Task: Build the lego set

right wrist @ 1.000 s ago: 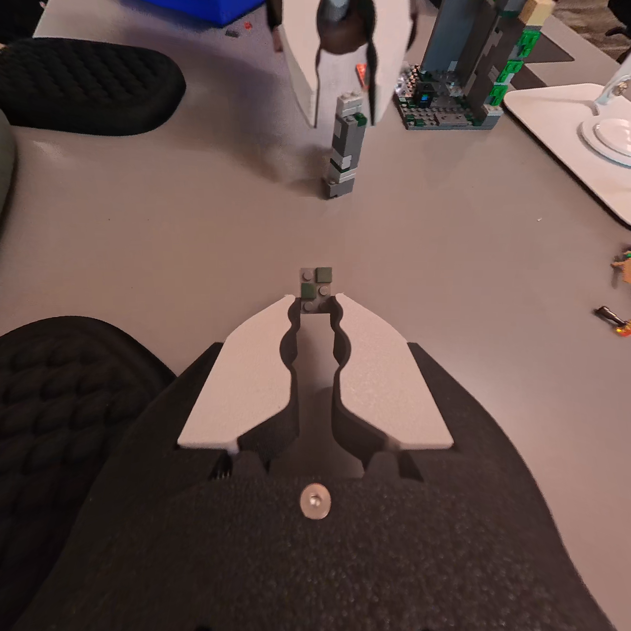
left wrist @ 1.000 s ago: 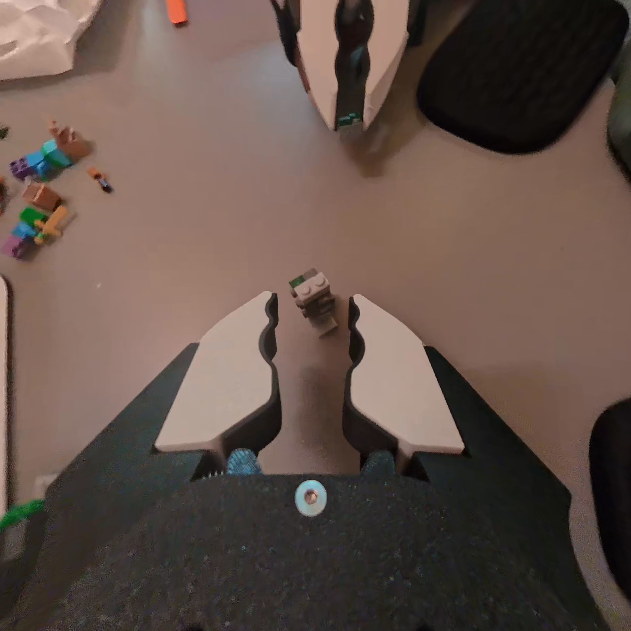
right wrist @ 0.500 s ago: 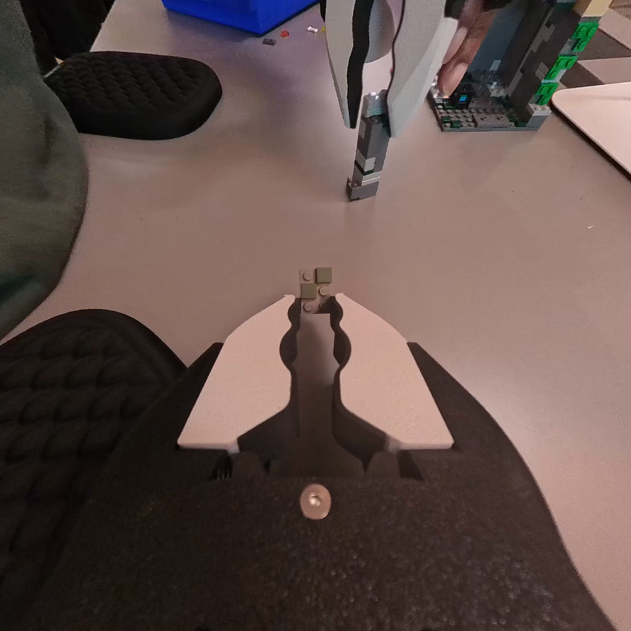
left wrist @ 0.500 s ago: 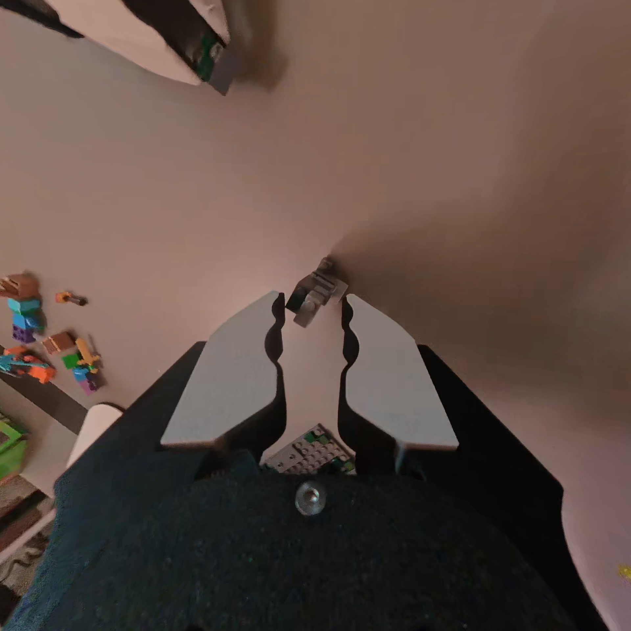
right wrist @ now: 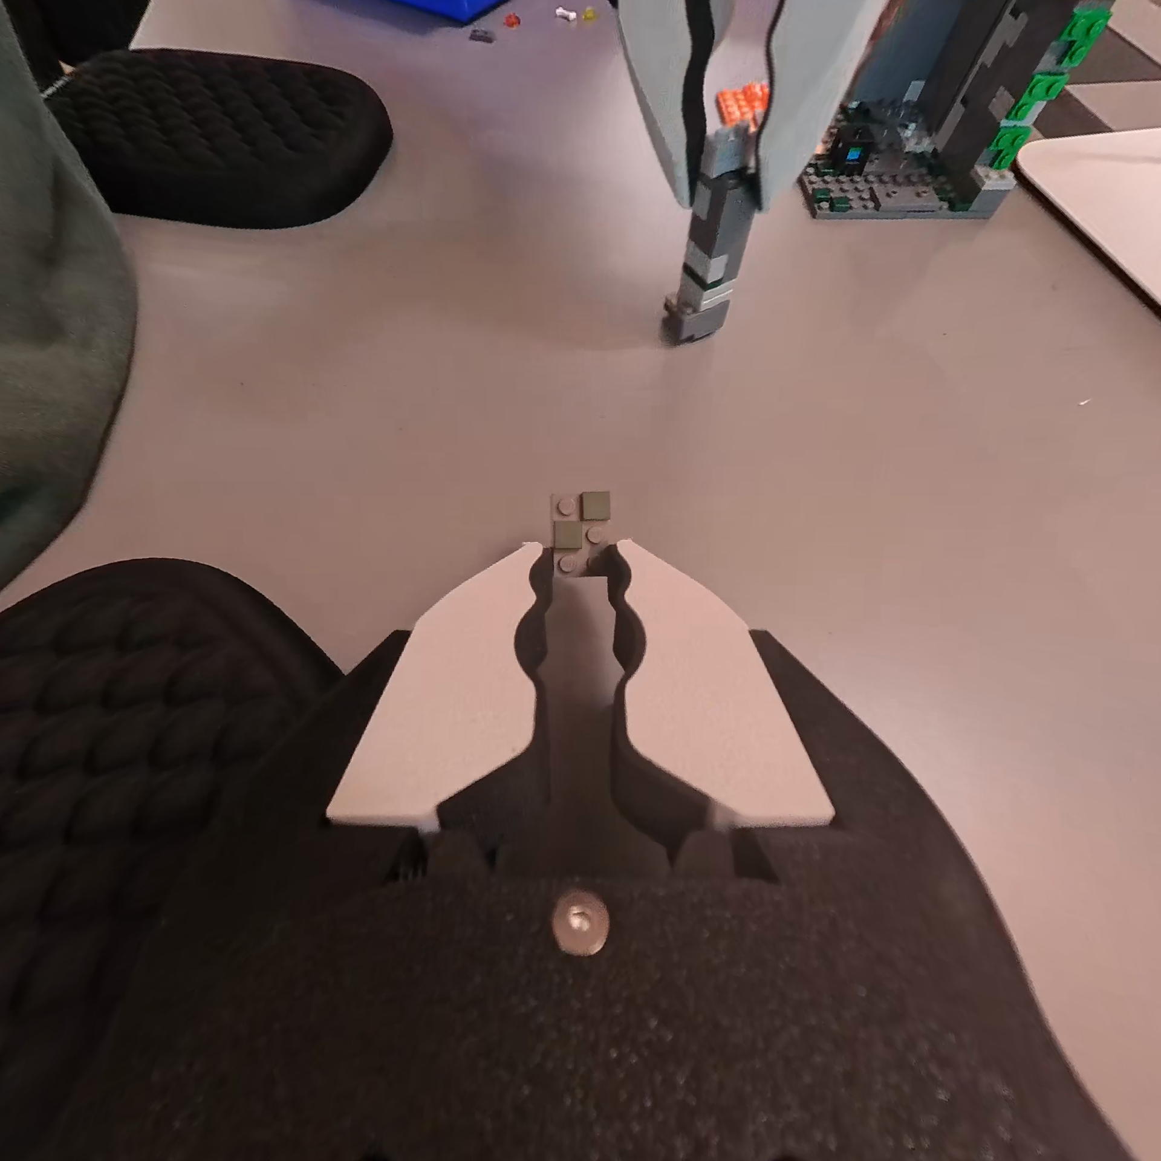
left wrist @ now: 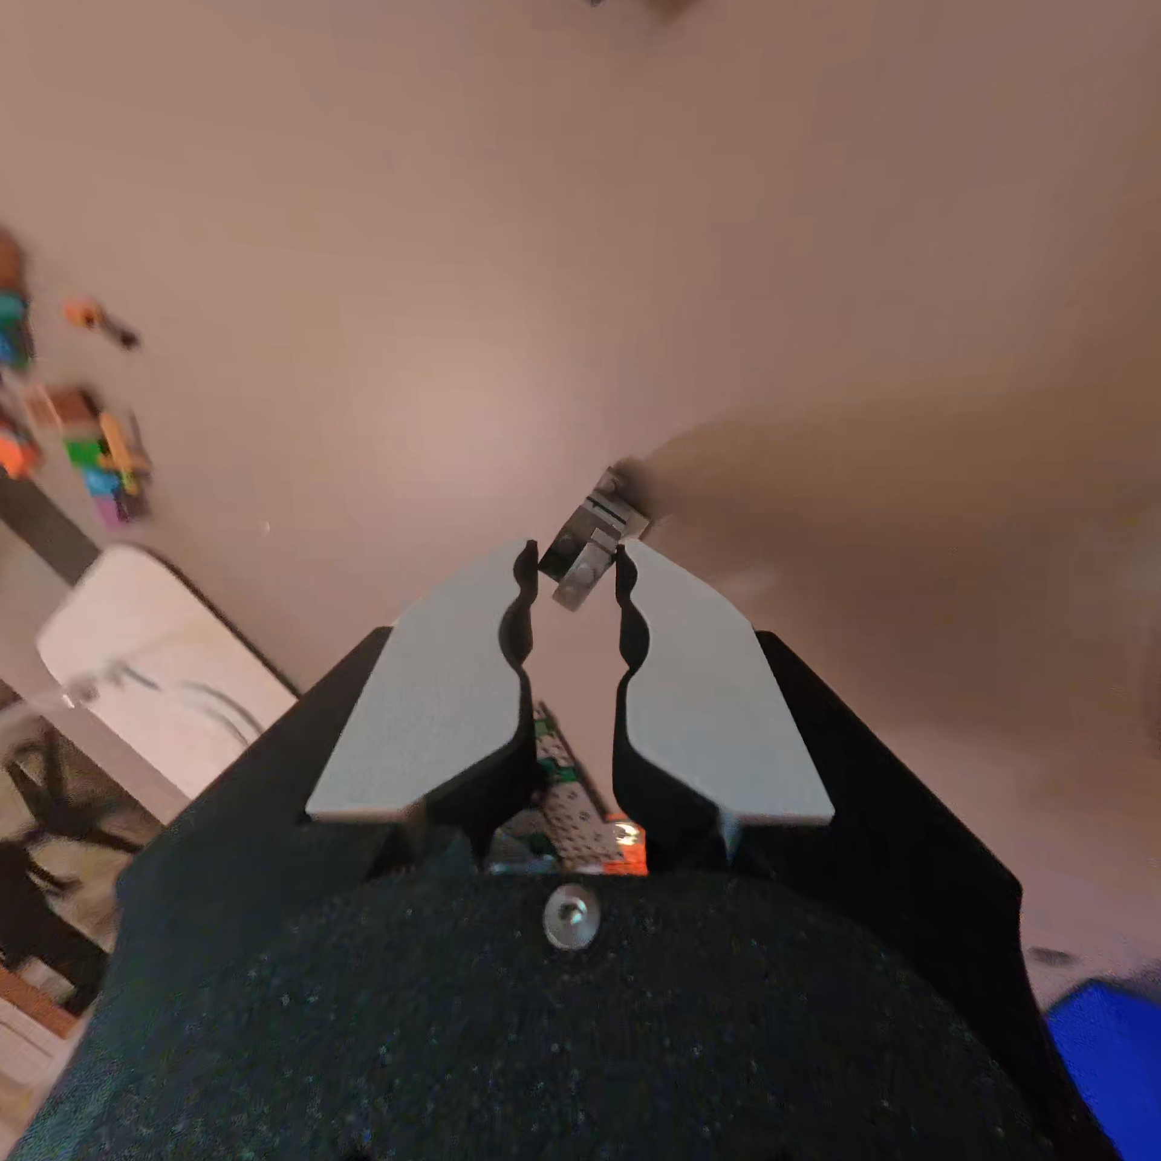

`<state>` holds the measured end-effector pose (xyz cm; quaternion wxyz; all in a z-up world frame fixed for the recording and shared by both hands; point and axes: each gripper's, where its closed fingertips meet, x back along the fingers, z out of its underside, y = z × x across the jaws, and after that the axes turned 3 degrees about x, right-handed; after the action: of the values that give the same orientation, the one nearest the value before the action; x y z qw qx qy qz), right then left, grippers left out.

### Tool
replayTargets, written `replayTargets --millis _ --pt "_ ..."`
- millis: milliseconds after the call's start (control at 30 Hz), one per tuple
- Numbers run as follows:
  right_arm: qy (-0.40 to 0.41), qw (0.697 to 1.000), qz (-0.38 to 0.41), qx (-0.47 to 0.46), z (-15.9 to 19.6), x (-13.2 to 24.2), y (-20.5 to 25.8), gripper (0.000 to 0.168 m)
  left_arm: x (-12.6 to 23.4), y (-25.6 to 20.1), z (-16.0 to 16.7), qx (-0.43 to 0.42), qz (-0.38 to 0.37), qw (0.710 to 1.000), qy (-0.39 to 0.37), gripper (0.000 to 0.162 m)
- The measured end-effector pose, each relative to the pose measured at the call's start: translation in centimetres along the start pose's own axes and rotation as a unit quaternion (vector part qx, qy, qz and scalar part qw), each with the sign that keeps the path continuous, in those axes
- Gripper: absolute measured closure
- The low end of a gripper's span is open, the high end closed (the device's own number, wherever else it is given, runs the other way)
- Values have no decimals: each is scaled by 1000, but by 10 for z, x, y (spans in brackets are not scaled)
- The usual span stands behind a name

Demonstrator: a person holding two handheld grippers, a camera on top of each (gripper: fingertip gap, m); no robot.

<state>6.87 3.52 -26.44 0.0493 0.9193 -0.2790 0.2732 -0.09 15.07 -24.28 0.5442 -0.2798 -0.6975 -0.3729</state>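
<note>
My left gripper (left wrist: 575, 548) is shut on the top of a tall grey lego pillar (left wrist: 590, 540). In the right wrist view the left gripper (right wrist: 722, 144) comes down from above and holds the pillar (right wrist: 710, 251), which leans with its foot at or just above the table. My right gripper (right wrist: 579, 553) is shut on a small grey plate with olive tiles (right wrist: 581, 524). It holds the plate low over the table, some way in front of the pillar.
A part-built grey and green lego structure (right wrist: 930, 157) stands behind the pillar, with an orange piece (right wrist: 741, 103) nearby. Black pads (right wrist: 220, 138) (right wrist: 125, 722) lie left. A white tray (right wrist: 1106, 207) is right. Minifigures (left wrist: 103, 458) and a blue bin (left wrist: 1106, 1062) show in the left view.
My left gripper went from open around the pillar's top to shut on it and swung, tilting the pillar. My right gripper kept its hold on the plate and came a little closer.
</note>
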Motion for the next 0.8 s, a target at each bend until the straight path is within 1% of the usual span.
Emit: replayTargets --millis 67,133,233,333,533,633,800 --pt "0 1000 -1 2 -1 0 1 152 0 0 5 81 -8 996 28 139" --pt "1 1000 0 2 -1 -1 1 152 0 -3 6 170 -5 985 41 139" --pt "-1 1000 2 3 -3 0 2 152 1 -8 0 301 10 953 33 139" --pt "-1 1000 6 6 -5 0 3 152 2 -8 1 386 4 922 30 139" --pt "0 1000 14 11 -9 1 4 152 7 -13 8 465 -17 885 23 139" --pt "0 1000 15 16 -11 3 5 152 9 -16 13 486 -23 873 29 139" --pt "0 1000 20 21 -13 4 5 152 9 -21 20 501 -23 864 42 139"
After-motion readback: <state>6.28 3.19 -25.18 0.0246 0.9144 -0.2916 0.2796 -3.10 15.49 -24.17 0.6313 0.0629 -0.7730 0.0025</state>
